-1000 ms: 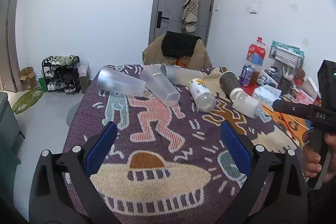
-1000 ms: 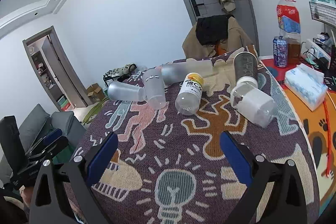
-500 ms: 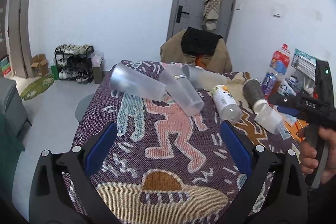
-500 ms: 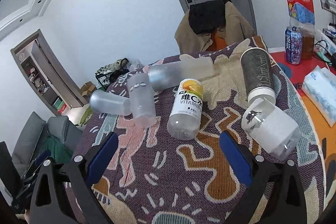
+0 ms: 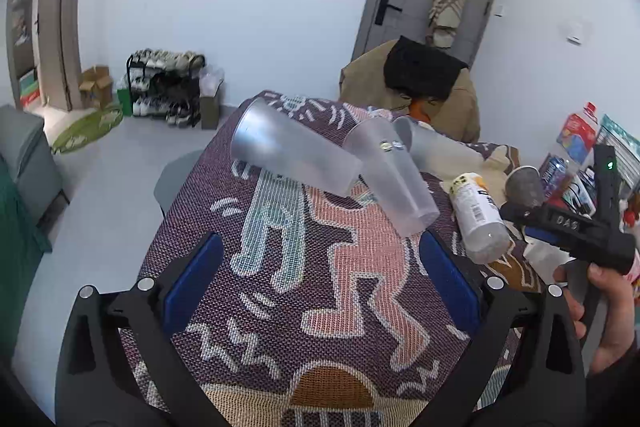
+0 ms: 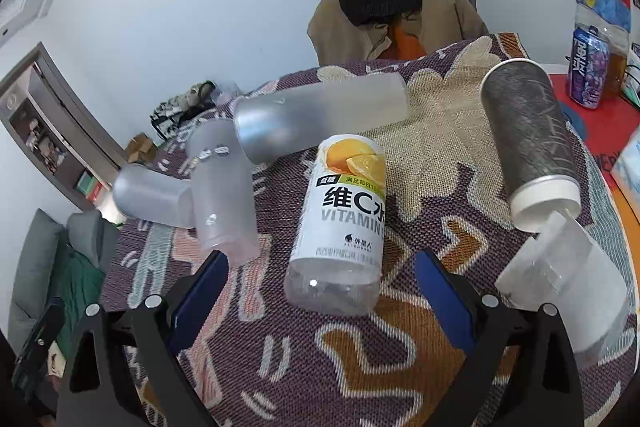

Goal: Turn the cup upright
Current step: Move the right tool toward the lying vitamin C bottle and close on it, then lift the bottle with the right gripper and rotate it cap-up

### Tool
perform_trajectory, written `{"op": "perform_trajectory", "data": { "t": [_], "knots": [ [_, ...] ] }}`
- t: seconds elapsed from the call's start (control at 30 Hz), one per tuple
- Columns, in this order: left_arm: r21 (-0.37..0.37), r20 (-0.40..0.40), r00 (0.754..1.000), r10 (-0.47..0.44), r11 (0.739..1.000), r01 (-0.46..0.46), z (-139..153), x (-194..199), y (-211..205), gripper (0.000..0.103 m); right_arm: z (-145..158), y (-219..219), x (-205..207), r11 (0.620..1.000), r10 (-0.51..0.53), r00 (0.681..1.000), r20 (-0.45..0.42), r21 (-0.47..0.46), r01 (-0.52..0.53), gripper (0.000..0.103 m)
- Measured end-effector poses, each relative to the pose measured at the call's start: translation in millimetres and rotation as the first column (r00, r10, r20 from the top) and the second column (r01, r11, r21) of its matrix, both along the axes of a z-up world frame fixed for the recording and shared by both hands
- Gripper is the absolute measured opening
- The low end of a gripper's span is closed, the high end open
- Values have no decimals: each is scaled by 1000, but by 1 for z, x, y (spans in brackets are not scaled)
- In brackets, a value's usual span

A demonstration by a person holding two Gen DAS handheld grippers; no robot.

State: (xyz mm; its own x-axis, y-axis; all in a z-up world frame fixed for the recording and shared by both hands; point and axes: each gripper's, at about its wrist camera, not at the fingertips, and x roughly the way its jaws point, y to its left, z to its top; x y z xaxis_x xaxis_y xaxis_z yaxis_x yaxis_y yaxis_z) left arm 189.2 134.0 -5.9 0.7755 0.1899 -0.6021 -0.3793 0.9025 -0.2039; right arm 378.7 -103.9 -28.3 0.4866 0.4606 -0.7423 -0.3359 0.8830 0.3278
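Several cups lie on their sides on a patterned tablecloth. In the left wrist view a frosted cup lies at the far left, a second frosted cup beside it and a third behind. My left gripper is open and empty, short of them. In the right wrist view my right gripper is open, its blue pads on either side of the base of a vitamin C bottle cup. A dark paper cup and a clear cup lie to the right.
A chair draped with coats stands behind the table. Bottles, a can and boxes crowd the red surface at the right. A shoe rack stands on the floor at the left. My right gripper shows in the left wrist view.
Both grippers have moved forward toward the cups, which now look larger. The right gripper has closed in on the vitamin C cup. Both stay open.
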Motion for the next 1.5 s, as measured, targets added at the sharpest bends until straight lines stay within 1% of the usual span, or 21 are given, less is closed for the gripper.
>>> {"op": "perform_trajectory", "data": {
  "t": [0.07, 0.17, 0.23, 0.27, 0.3, 0.33, 0.37, 0.5, 0.57, 0.7, 0.9, 1.1, 1.17, 1.27, 1.4, 1.5],
  "knots": [
    [-7, -6, 1000, 3, 1000, -3, -4, 1, 2, 98, -9, 7, 8, 998, -23, 1000, -15, -51, 22, 92],
    [-14, -14, 1000, 3, 1000, -3, -8, 3, 4, 98, -20, 12, 22, 997, -44, 998, -53, -66, 40, 91],
    [-20, -17, 1000, -3, 1000, 3, -9, 3, 2, 98, -26, 15, 29, 998, -45, 996, -82, -55, 41, 88],
    [-17, -17, 1000, -7, 1000, 7, -9, 3, 1, 98, -28, 17, 31, 999, -34, 995, -92, -41, 31, 81],
    [-10, -18, 1000, -9, 1000, 9, -9, 3, 0, 98, -30, 18, 33, 1000, -19, 995, -96, -27, 16, 70],
    [-1, -20, 1000, -13, 1000, 13, -7, 2, -1, 98, -32, 21, 34, 999, -3, 994, -108, -34, -1, 62],
    [3, -18, 1000, -17, 1000, 17, -6, 1, -1, 98, -32, 22, 34, 999, 6, 994, -113, -31, -10, 62],
    [7, 4, 1000, -12, 1000, 12, 3, -9, -1, 98, -25, 18, 25, 1000, 19, 996, -92, -5, -19, 61],
    [2, 13, 1000, -11, 1000, 11, 6, -15, -2, 98, -20, 9, 16, 999, 20, 996, -91, 32, -17, 61],
    [6, 29, 999, -26, 1000, 26, 11, -27, -10, 98, -7, -7, -7, 997, 23, 998, -65, 77, -18, 61],
    [10, 59, 996, -65, 998, 65, 20, -45, -26, 98, 14, -37, -56, 983, 28, 999, -26, 183, -23, 61],
    [11, 89, 990, -106, 994, 106, 25, -66, -42, 98, 26, -59, -108, 951, 46, 999, -2, 306, -44, 61],
    [9, 95, 989, -115, 993, 115, 25, -73, -46, 98, 27, -63, -123, 945, 52, 999, 12, 324, -53, 61],
    [7, 102, 987, -124, 992, 124, 25, -82, -51, 98, 27, -67, -147, 943, 49, 998, 50, 327, -63, 61],
    [5, 96, 986, -135, 991, 135, 18, -93, -56, 98, 19, -70, -176, 939, 61, 996, 58, 336, -77, 61],
    [-8, 81, 986, -146, 989, 147, 10, -99, -59, 98, 12, -71, -193, 935, 78, 996, 48, 343, -89, 61]
  ]
}}
